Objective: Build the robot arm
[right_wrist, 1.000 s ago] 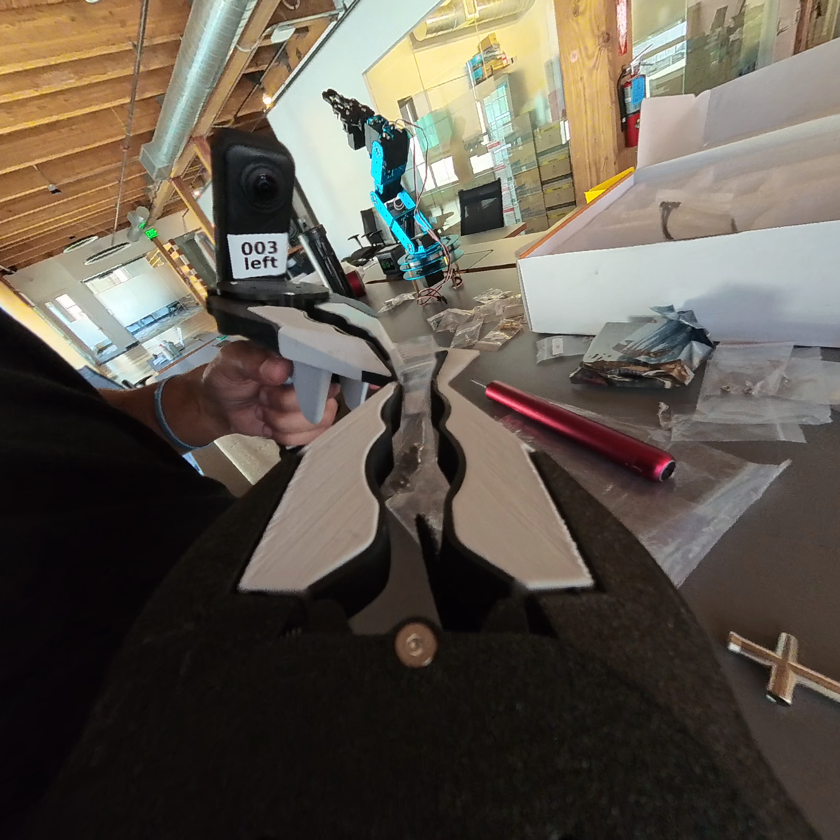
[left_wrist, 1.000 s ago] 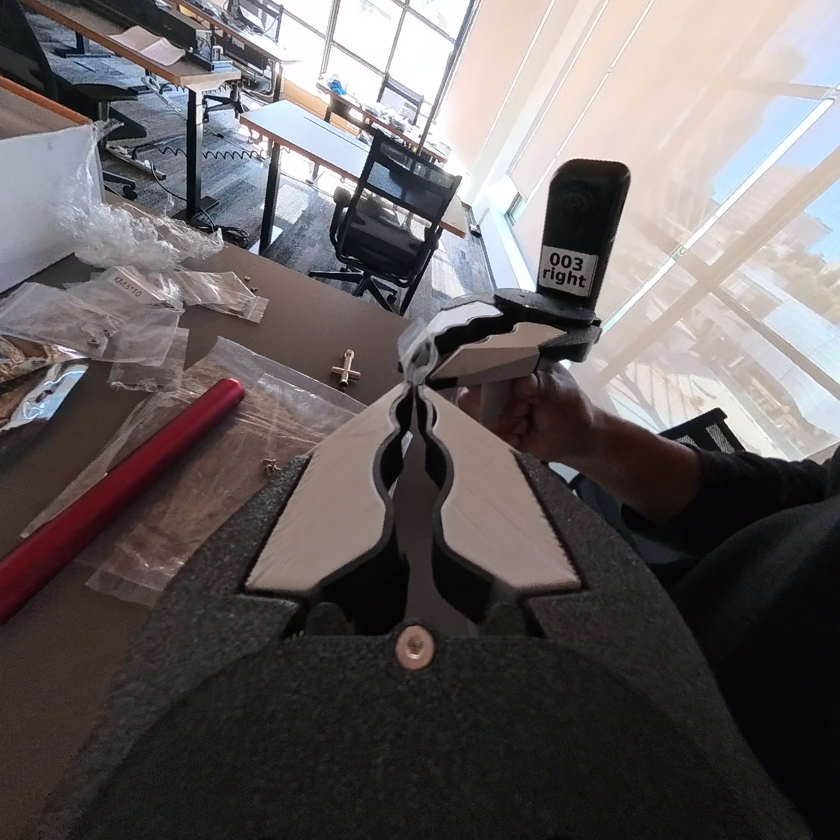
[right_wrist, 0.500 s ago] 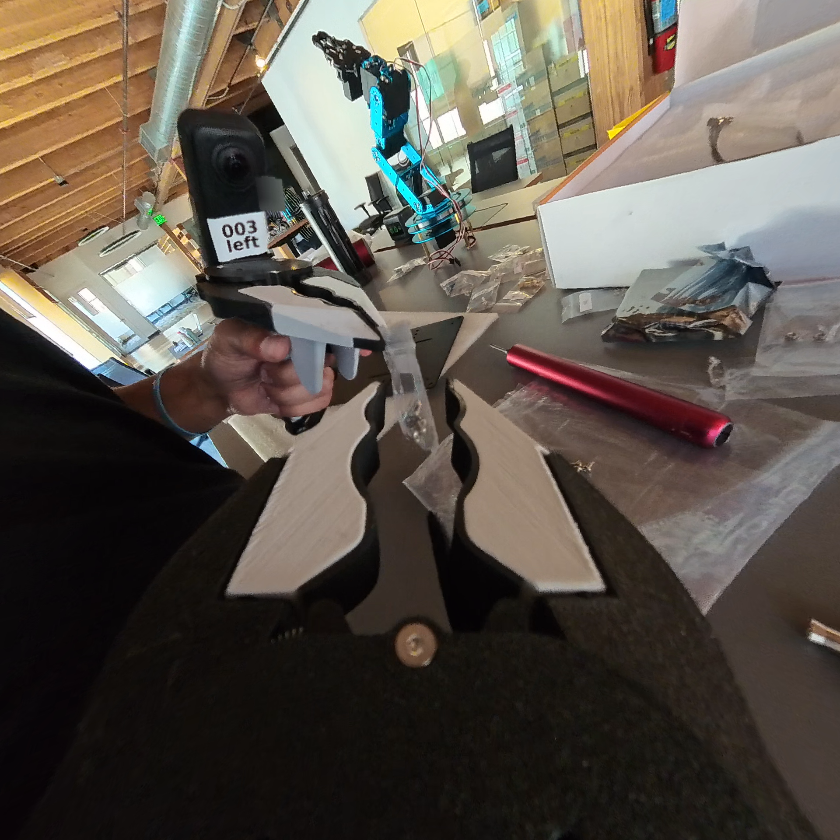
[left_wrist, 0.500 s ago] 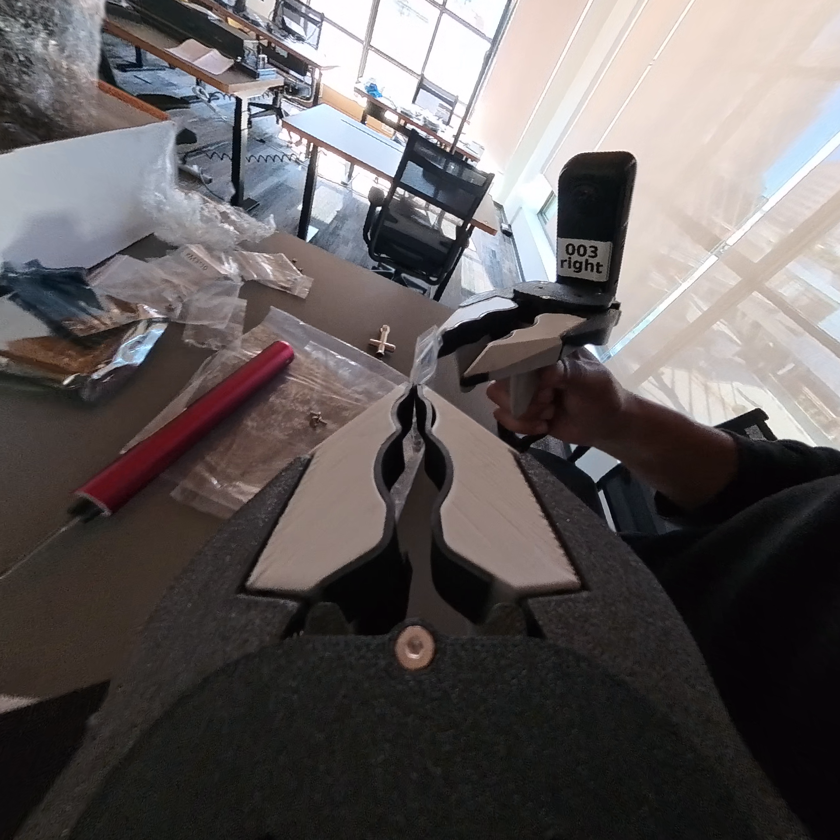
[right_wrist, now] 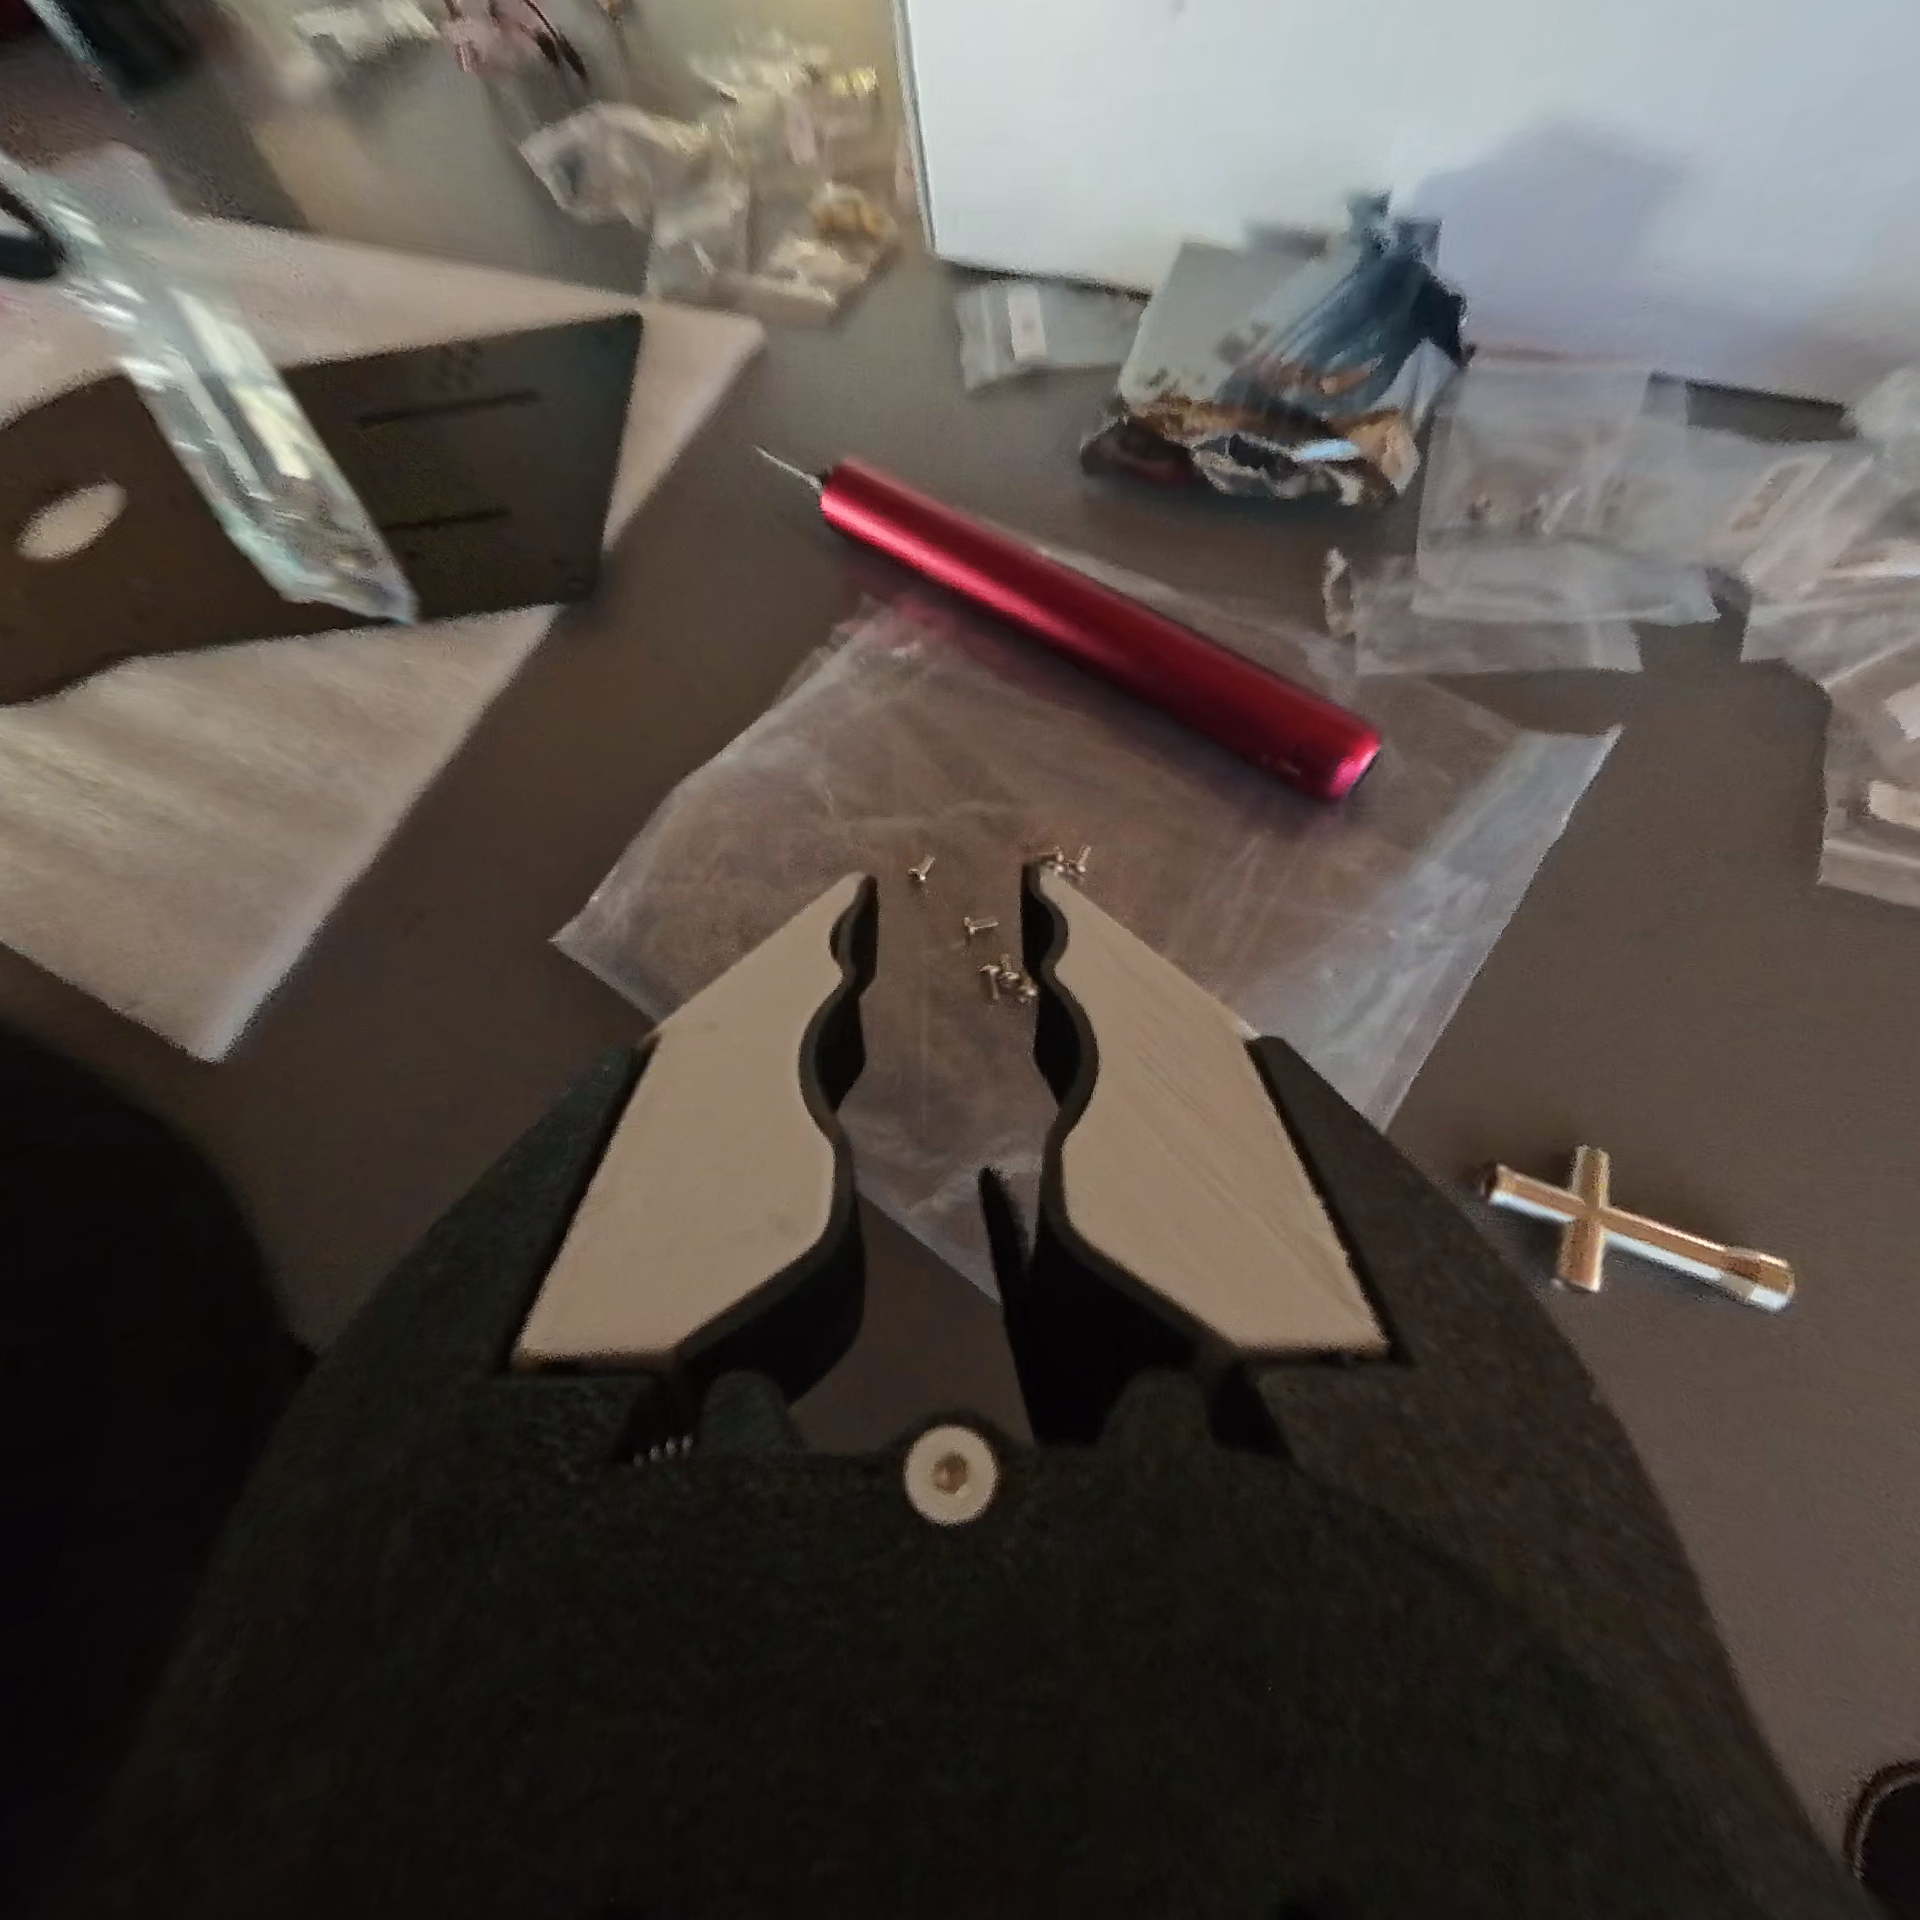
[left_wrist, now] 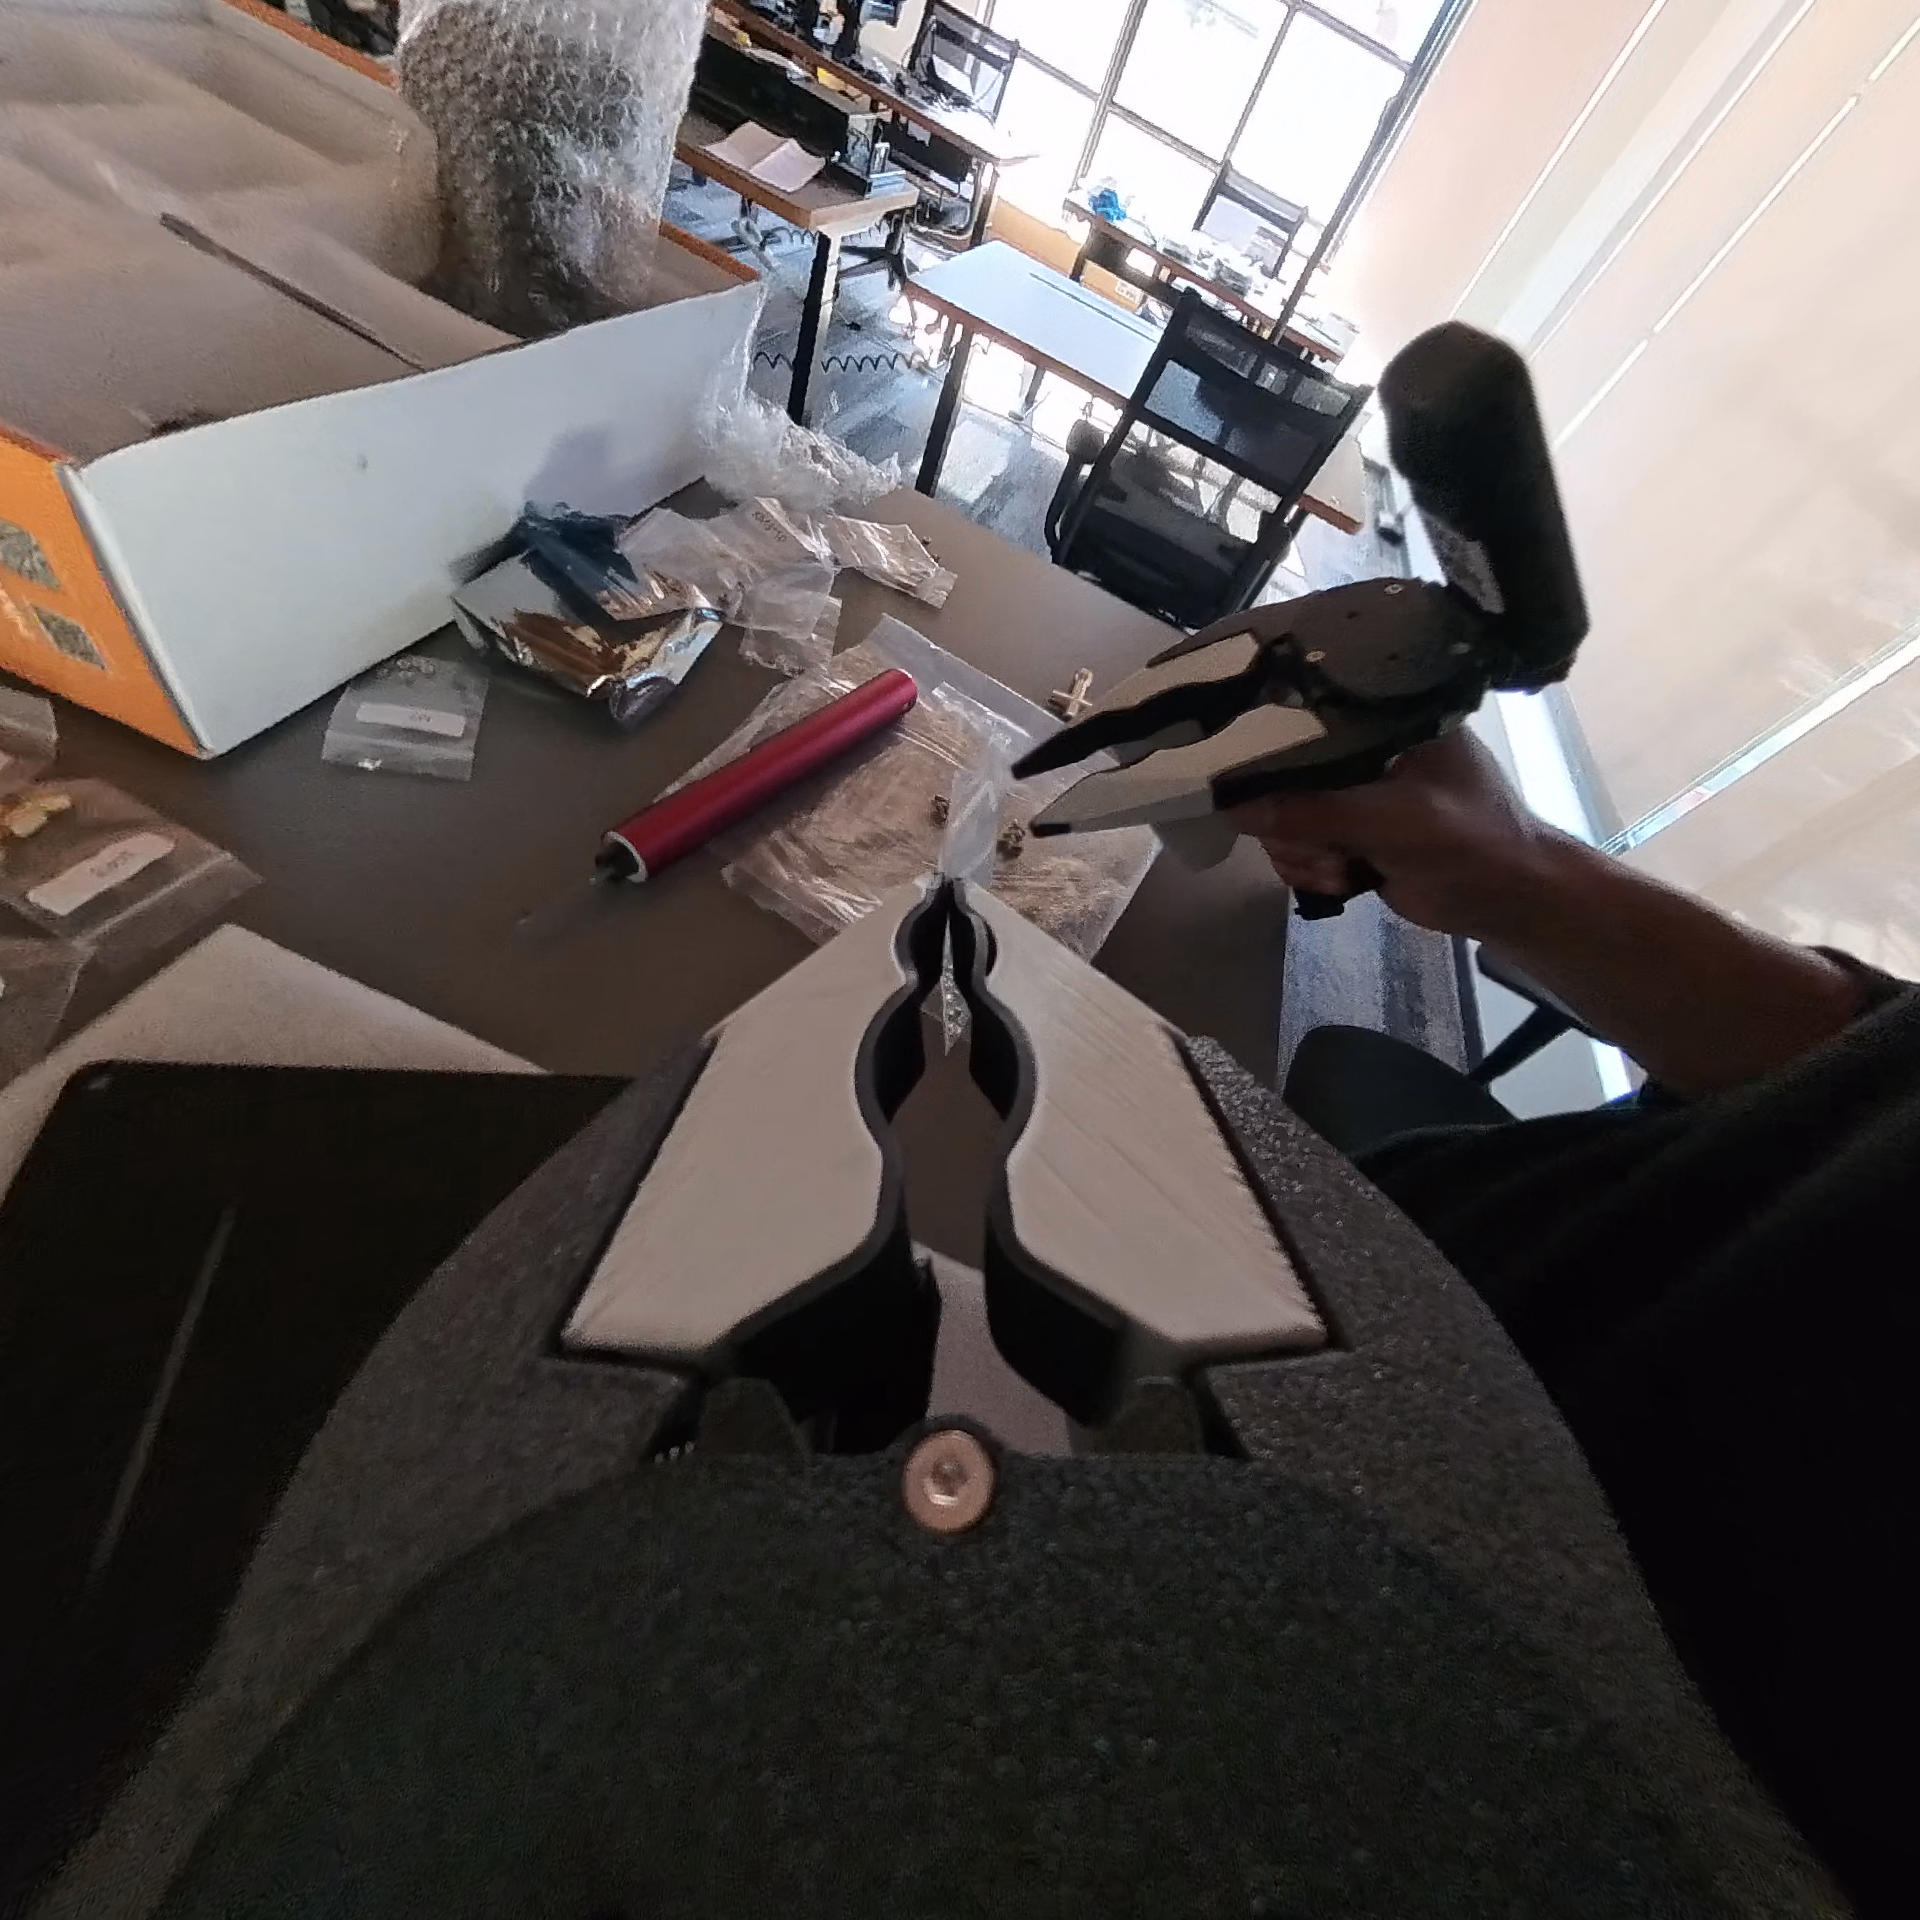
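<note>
The left gripper [left_wrist: 951,899] was clamped on a small clear plastic bag [left_wrist: 964,831], its fingertips pinched together with the film standing up out of them and a sliver of it showing in the gap lower down. In the right wrist view the same bag [right_wrist: 260,436] hung blurred at about ten o'clock. It looked feather-light, limp and slick, so I judged it best taken at an edge, pinched flat, since a loose grip would let it slide.

The right gripper [right_wrist: 945,883] stood with its jaws apart and held nothing. It hovered just above a larger flat plastic bag [right_wrist: 1299,883] on the table. Several tiny screws [right_wrist: 997,971] lay loose on that film, some between its fingers. They seemed hard, easily scattered, and small for such broad tips.

At two o'clock from the right gripper lay a red cylindrical tool [right_wrist: 1101,623], partly on the flat bag. A small metal cross-shaped wrench [right_wrist: 1636,1226] lay at three o'clock.

The table [right_wrist: 675,623] was dark, matte and level. Farther off, at twelve to one o'clock, sat a crumpled foil pouch [right_wrist: 1268,405], more little bags [right_wrist: 1538,488] and a white open box [left_wrist: 364,540]. A black bracket [right_wrist: 312,468] lay at ten o'clock.

Beyond, in the left wrist view, was an office with desks, a black mesh chair [left_wrist: 1205,468] and bright windows.
</note>
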`<state>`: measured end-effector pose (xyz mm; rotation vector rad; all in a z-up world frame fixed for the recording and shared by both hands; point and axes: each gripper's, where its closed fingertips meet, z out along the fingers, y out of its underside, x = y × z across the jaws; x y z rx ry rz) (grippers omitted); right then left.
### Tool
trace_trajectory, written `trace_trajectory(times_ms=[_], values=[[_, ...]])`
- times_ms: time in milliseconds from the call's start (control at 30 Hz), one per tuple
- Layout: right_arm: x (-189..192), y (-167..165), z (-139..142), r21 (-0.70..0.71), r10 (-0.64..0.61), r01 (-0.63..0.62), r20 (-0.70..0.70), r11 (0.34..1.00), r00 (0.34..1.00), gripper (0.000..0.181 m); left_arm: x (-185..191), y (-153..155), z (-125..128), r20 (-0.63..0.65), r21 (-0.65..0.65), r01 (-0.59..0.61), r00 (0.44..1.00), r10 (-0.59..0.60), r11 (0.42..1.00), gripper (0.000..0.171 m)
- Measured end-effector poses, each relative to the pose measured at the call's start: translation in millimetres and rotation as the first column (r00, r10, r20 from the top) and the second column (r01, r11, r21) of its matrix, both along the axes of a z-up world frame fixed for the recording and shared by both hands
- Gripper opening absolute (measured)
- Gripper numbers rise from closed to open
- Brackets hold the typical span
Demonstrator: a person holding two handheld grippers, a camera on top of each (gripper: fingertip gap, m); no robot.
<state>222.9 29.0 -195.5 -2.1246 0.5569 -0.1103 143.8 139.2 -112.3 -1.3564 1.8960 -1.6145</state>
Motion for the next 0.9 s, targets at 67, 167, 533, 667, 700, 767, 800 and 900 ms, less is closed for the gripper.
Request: trace_trajectory(times_ms=[67,167,533,667,700,767,800,900], values=[[3,2,-8,-0.042,-0.028,0.028,0.019,0.999,0.999,0.033,-5,2,-1,-0.011,-0.019,-0.007,1.000,0.007,1.000,0.000],[7,3,-15,-0.083,-0.046,0.047,0.019,0.995,0.999,0.039,-8,1,-4,-0.022,-0.029,-0.011,1.000,0.011,1.000,0.000],[1,10,-20,-0.123,-0.001,0.000,-0.010,0.992,1.000,0.035,-6,-3,-3,-0.018,-0.041,0.006,1.000,-0.006,0.999,0.000],[-3,4,-23,-0.129,-0.009,0.007,-0.015,0.992,1.000,0.034,-6,-1,-3,-0.015,-0.040,0.003,1.000,-0.004,0.999,0.000],[-3,5,-23,-0.124,-0.008,0.006,-0.019,0.992,1.000,0.034,-6,0,-3,-0.017,-0.042,0.002,1.000,-0.003,0.999,0.000],[-4,6,-23,-0.125,-0.004,0.001,-0.024,0.992,1.000,0.034,-5,-1,-3,-0.019,-0.047,0.002,1.000,-0.003,0.999,0.000],[-5,8,-22,-0.123,0.002,-0.005,-0.024,0.992,1.000,0.034,-6,-2,-3,-0.019,-0.047,0.005,1.000,-0.006,0.999,0.000],[-12,16,-19,-0.101,0.032,-0.035,-0.035,0.994,0.999,0.032,-5,-4,-3,-0.018,-0.042,0.014,1.000,-0.014,0.999,0.000]])
